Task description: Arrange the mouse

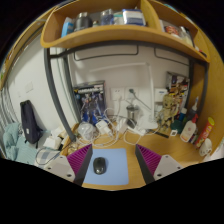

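A black computer mouse [99, 166] lies on the left part of a light blue mouse pad [110, 166] on the wooden desk [170, 148]. My gripper [111, 160] is open, with its two fingers wide apart. The left finger's purple pad [79, 158] is left of the mouse pad and the right finger's pad [147, 156] is right of it. The mouse stands between the fingers with a clear gap at each side, closer to the left finger. Nothing is held.
Tangled white cables [100, 130] and small items lie beyond the mouse pad. Bottles [192, 131] stand at the right back. A dark object [33, 120] stands at the left. A wooden shelf [110, 35] with several items hangs above the desk against the white wall.
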Demonstrator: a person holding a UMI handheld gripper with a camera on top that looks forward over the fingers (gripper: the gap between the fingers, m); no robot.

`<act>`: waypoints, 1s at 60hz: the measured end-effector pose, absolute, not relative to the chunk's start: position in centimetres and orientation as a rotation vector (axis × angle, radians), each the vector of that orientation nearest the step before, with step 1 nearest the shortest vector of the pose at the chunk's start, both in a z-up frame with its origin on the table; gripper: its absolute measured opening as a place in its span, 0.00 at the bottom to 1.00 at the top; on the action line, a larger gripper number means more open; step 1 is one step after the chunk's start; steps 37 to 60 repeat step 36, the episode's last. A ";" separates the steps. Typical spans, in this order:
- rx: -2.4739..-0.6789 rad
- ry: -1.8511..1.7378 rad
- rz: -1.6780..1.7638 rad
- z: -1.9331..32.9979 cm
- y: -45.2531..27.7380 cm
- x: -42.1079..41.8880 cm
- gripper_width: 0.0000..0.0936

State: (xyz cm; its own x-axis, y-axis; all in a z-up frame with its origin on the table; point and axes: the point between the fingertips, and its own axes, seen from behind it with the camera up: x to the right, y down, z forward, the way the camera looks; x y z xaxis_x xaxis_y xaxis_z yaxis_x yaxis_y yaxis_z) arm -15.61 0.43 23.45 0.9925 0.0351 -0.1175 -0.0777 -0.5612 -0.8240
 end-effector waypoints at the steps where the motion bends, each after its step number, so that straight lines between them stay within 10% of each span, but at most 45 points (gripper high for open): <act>1: -2.156 0.036 0.151 23.9 0.2 -15.1 0.92; 60: -2.131 0.100 0.078 27.0 -5.5 3.3 0.92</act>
